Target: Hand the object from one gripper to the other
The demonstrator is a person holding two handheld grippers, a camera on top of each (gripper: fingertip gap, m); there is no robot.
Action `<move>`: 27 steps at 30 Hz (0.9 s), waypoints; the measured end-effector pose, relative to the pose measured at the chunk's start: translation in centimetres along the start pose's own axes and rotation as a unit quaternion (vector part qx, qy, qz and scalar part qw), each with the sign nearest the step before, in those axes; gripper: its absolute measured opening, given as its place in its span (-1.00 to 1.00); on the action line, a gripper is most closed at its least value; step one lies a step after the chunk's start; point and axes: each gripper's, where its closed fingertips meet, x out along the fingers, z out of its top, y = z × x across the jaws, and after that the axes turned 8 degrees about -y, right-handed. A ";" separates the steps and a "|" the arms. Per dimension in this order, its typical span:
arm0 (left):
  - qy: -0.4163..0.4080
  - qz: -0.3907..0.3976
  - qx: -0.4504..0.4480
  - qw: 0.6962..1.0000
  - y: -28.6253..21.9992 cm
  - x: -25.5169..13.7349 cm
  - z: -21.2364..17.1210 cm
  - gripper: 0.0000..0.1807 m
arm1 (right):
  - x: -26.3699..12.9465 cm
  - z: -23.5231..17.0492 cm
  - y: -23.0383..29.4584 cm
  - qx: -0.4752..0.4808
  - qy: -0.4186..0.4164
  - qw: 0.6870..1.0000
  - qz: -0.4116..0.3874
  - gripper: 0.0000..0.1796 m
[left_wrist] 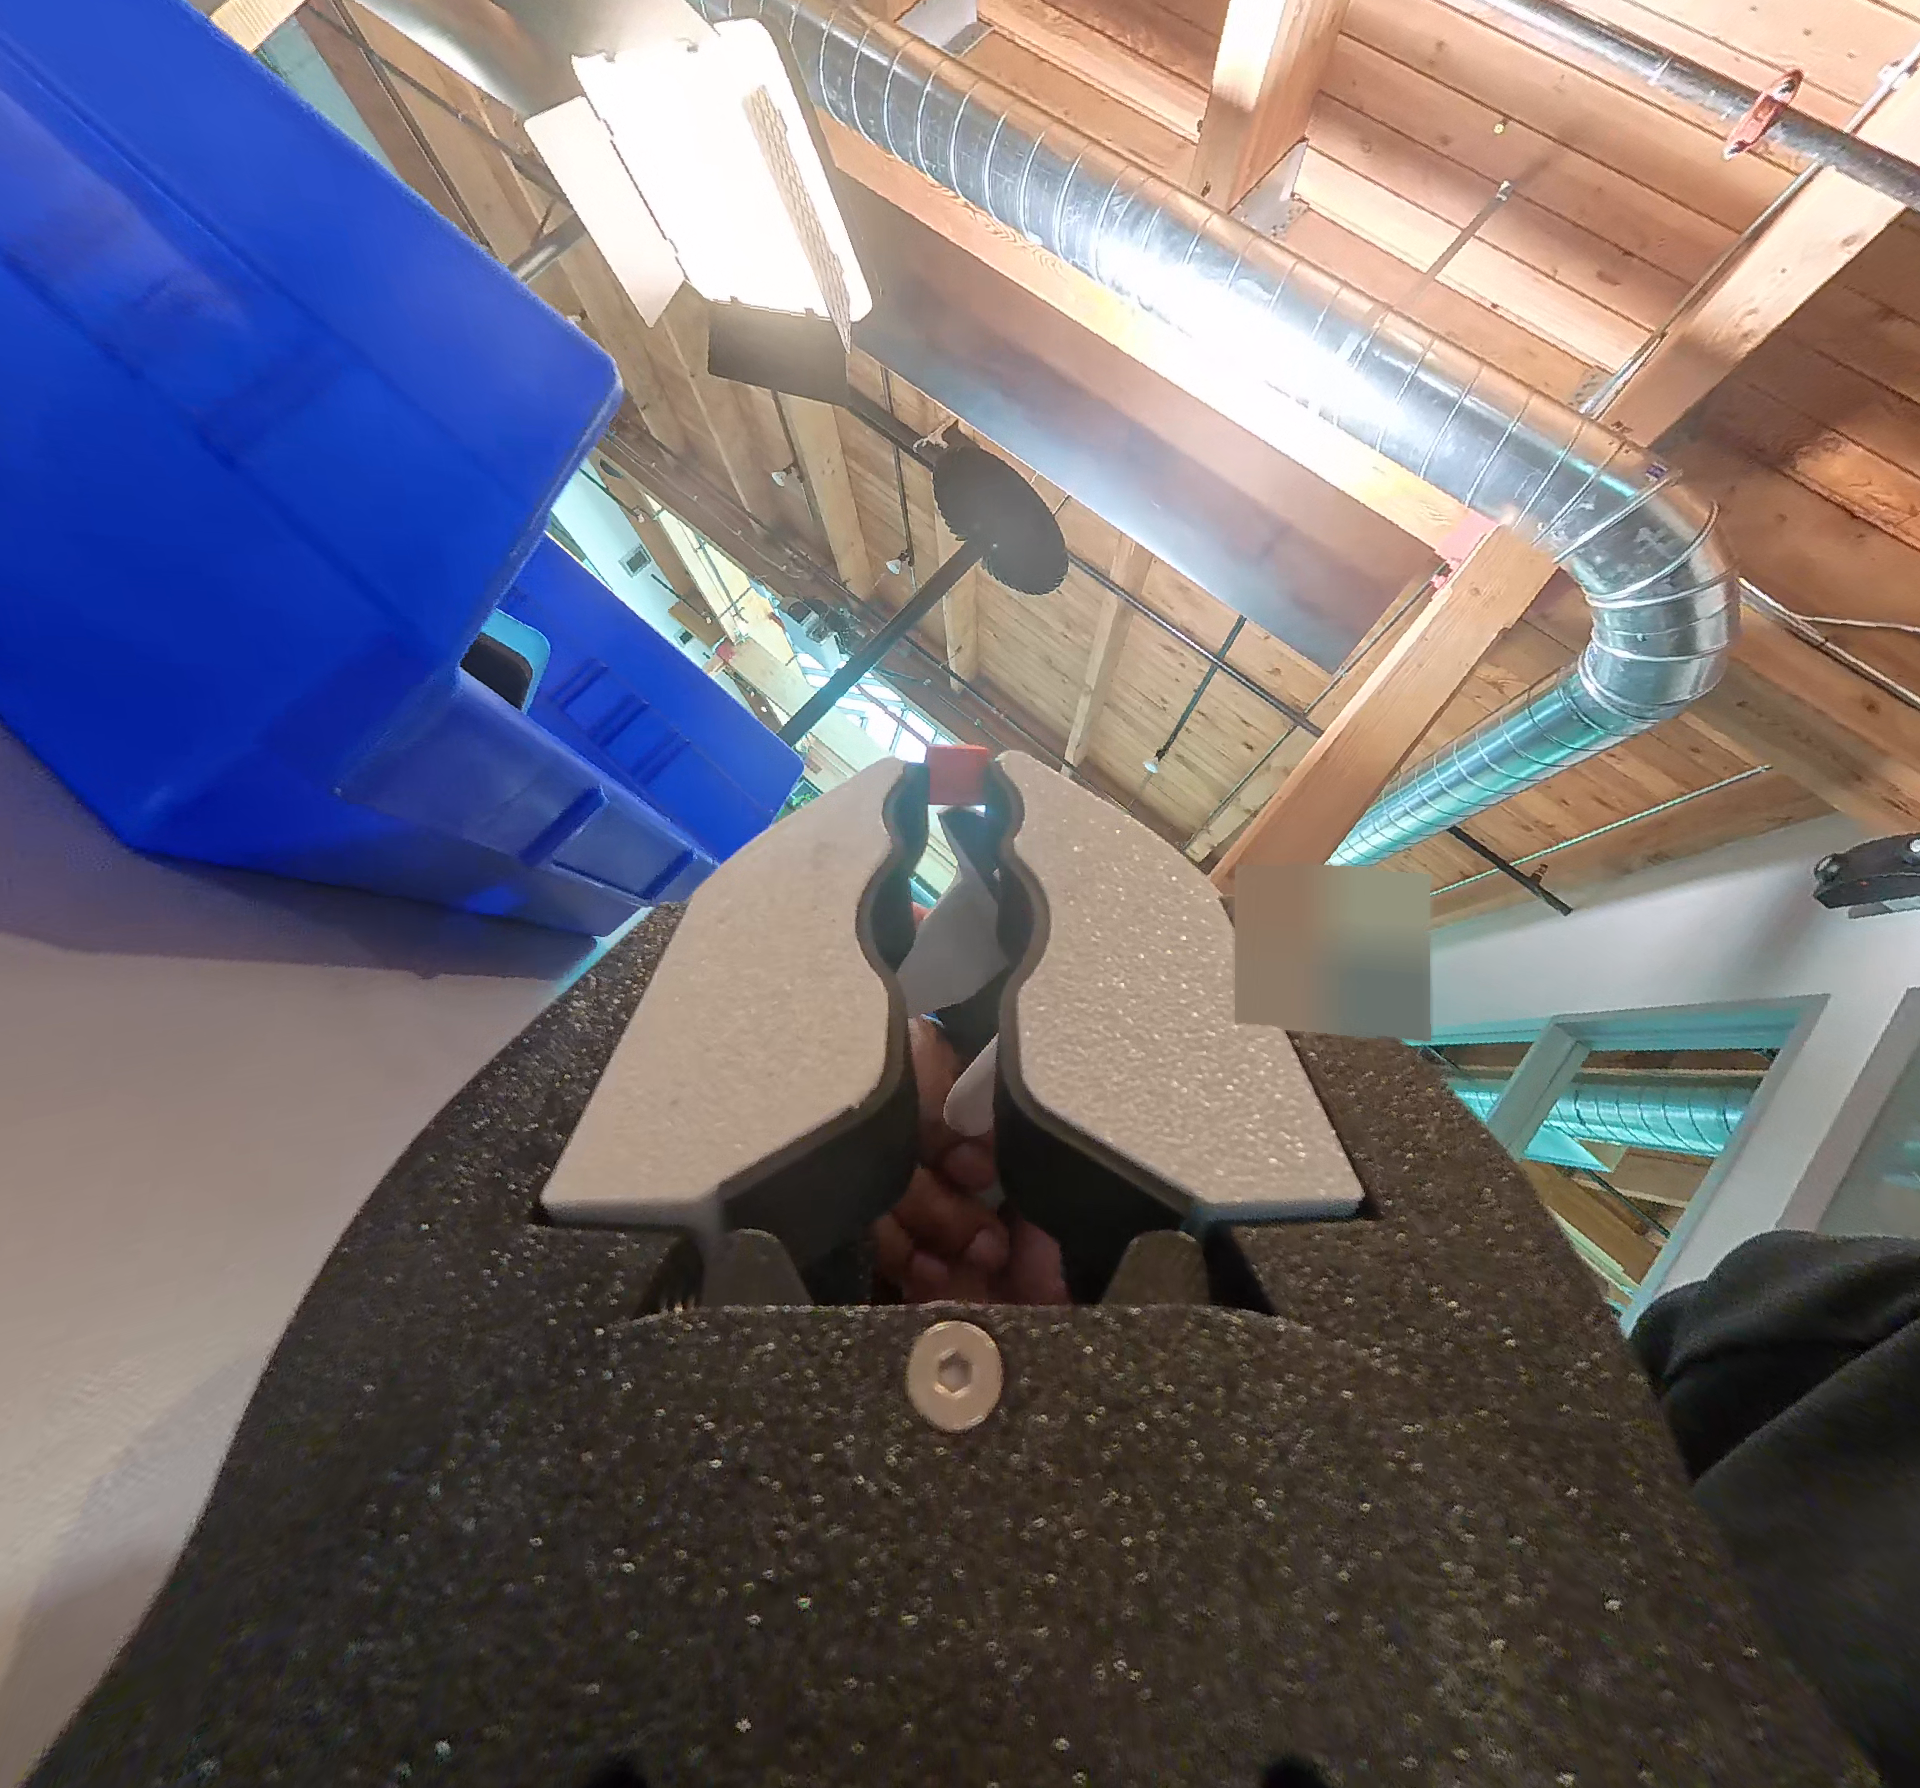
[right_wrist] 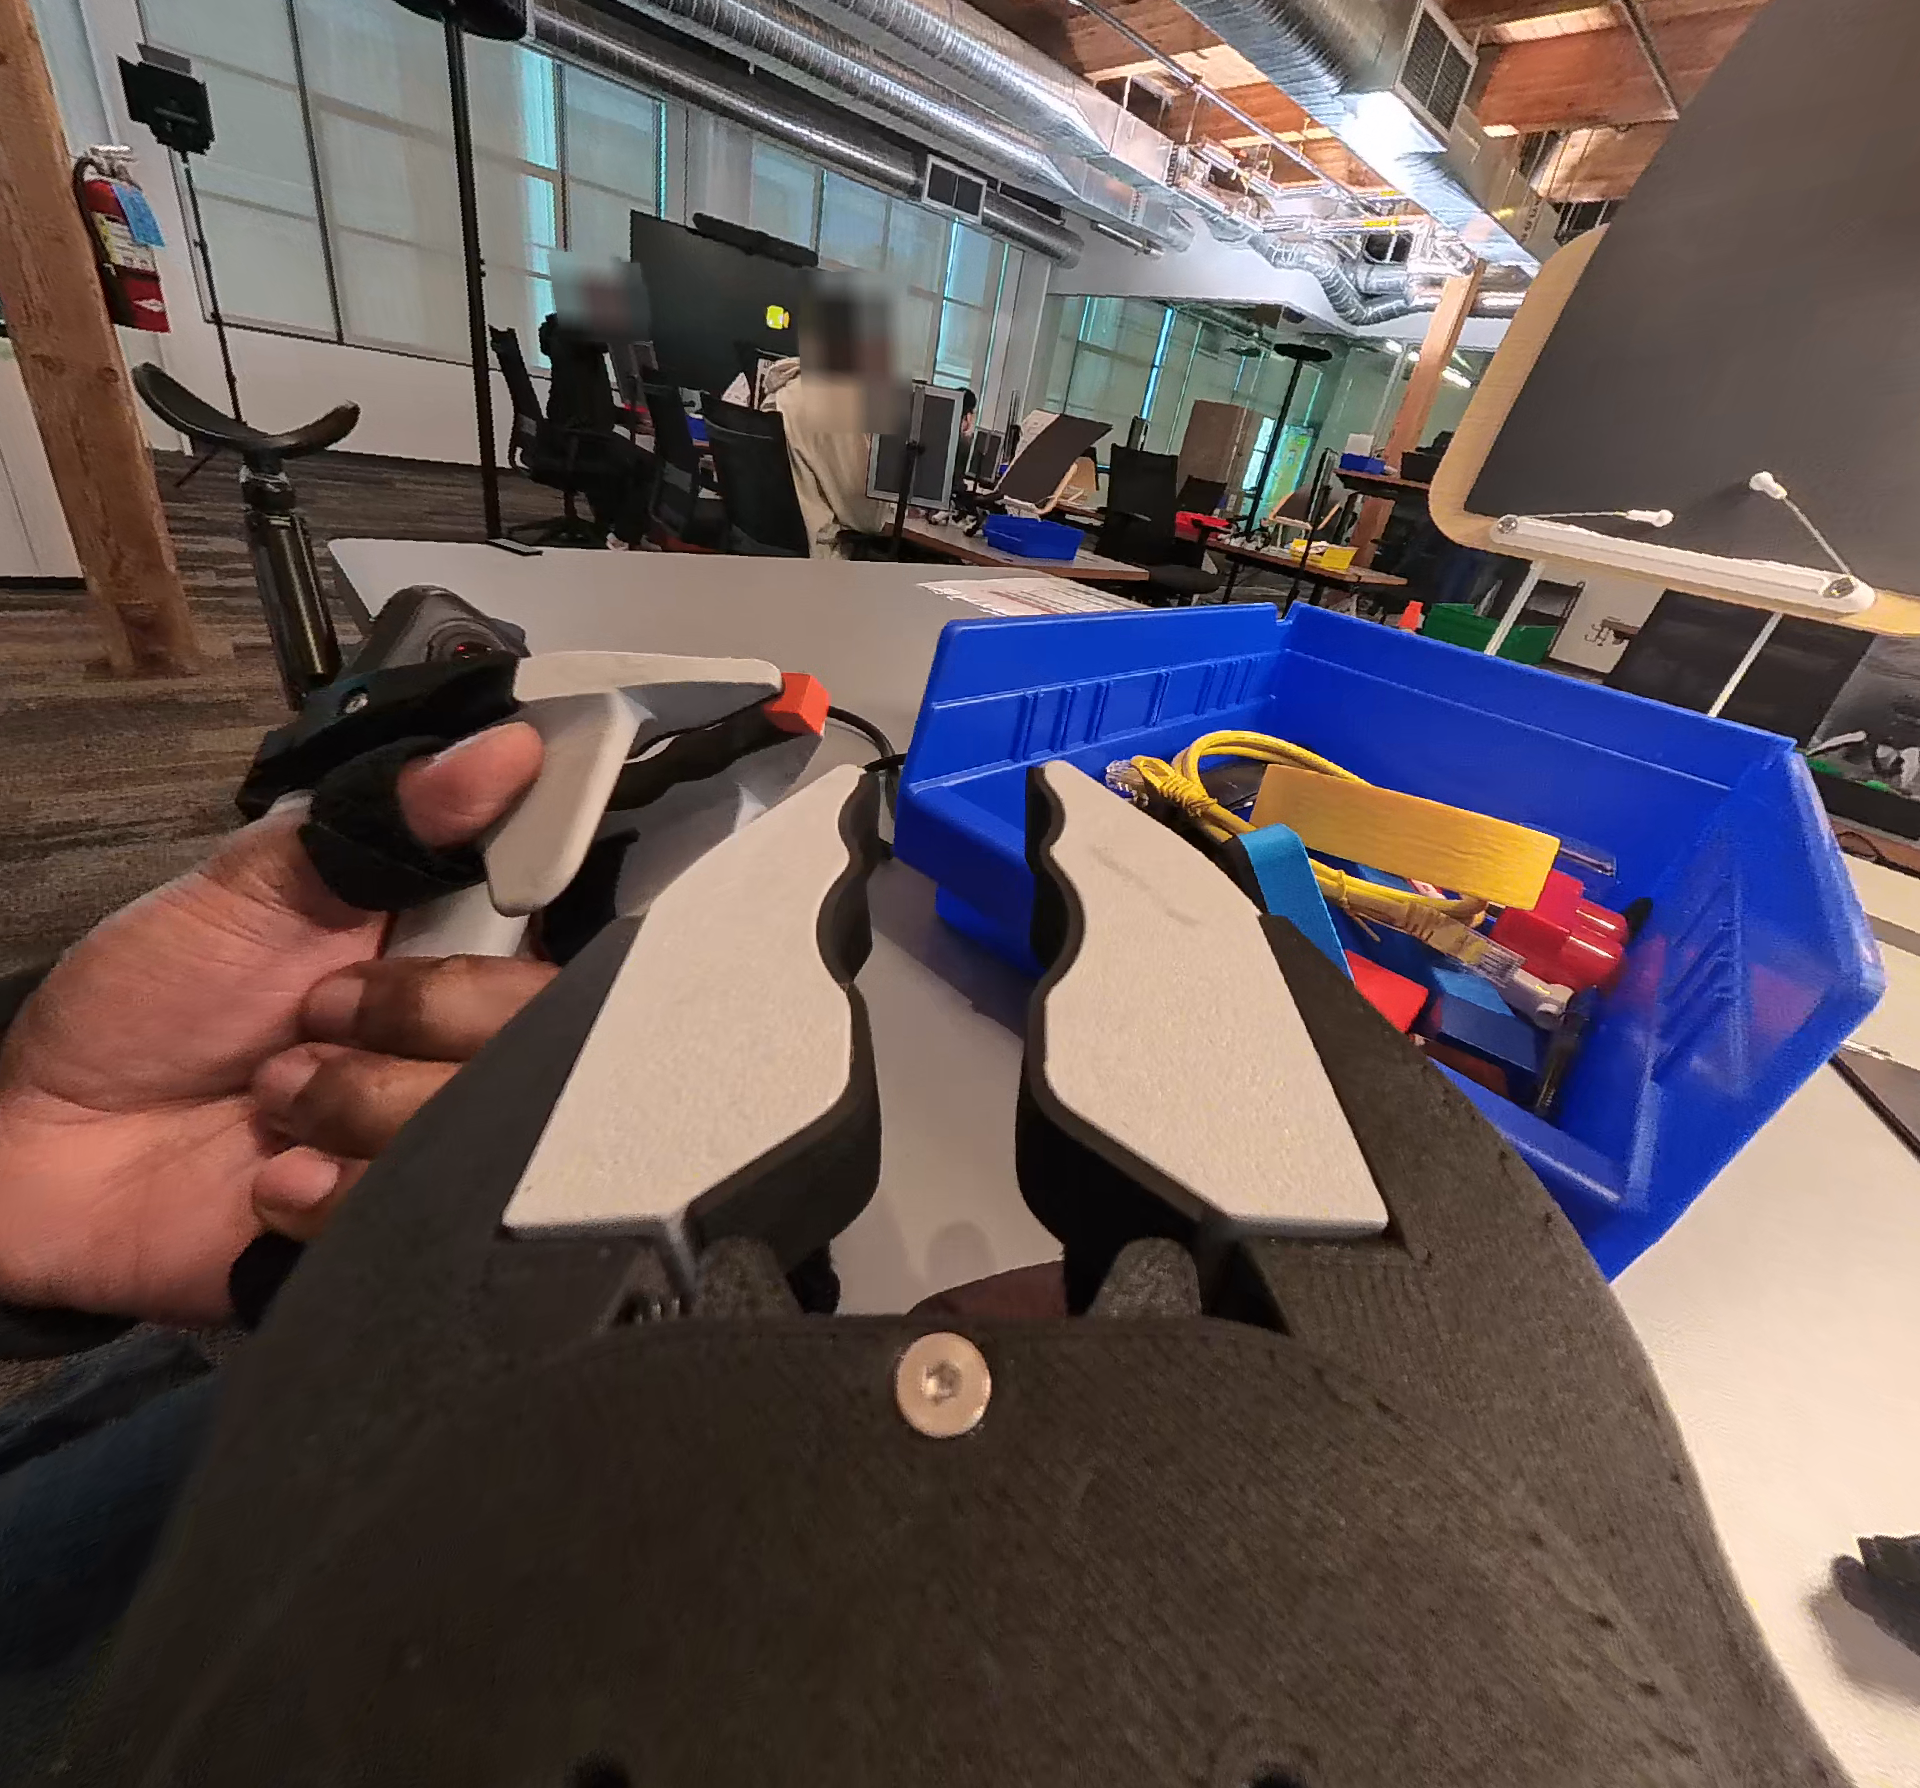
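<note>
Item: small red block (left_wrist: 957,774), cube-like, with flat matte faces and square edges, orange-red in colour. State: pinched at the very tips of the left gripper (left_wrist: 954,782), whose two grey fingers close against its opposite sides; most of the block stands out past the fingertips. Pose: held off the table, one corner turned toward the right wrist camera, where it (right_wrist: 802,702) shows to the left of the blue bin (right_wrist: 1091,699) and apart from it.
</note>
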 end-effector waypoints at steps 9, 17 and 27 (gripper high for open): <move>0.001 -0.004 -0.003 1.000 -0.4 0.1 -0.1 -0.88 | -0.1 0.0 0.1 -0.002 -0.002 1.000 0.002 -0.71; -0.006 -0.011 -0.014 1.000 -0.9 0.3 0.1 -0.88 | -0.1 0.0 0.8 -0.034 -0.007 0.999 0.012 -0.70; 0.008 -0.030 -0.048 0.998 -2.0 0.9 -1.8 -0.88 | -0.4 0.2 1.9 -0.068 -0.023 0.997 0.033 -0.70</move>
